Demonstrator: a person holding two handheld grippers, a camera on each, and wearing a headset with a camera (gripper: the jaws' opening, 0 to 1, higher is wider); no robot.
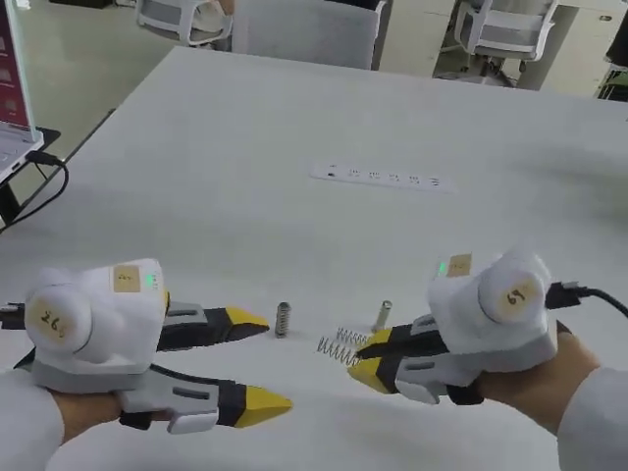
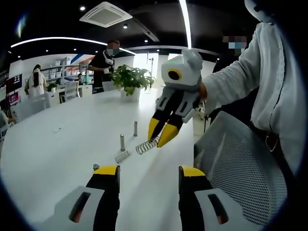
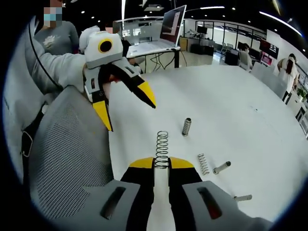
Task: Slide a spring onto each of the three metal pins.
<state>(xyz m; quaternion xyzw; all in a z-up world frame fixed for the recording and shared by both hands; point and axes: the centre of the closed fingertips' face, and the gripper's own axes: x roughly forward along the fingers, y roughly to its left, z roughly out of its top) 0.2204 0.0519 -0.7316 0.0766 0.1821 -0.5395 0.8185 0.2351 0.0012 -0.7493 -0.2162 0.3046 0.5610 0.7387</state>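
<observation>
1. The held spring (image 3: 162, 142) is gripped by its near end between the jaws of the right gripper (image 1: 364, 355). The jaws are clenched almost together on it, and the coils project forward past the yellow tips, above the white table (image 1: 294, 177).
2. A loose spring (image 3: 202, 163) lies flat on the table just beside a bare pin (image 3: 221, 167).
3. The sprung pin (image 1: 283, 319), already wearing its coil, stands upright between the two grippers, near one tip of the left gripper (image 1: 257, 360).
4. The left gripper's jaws are spread wide, with nothing between them.
5. A second bare pin (image 3: 243, 197) sits at the edge of the right gripper's body. It is too small to tell whether it stands or lies.
</observation>
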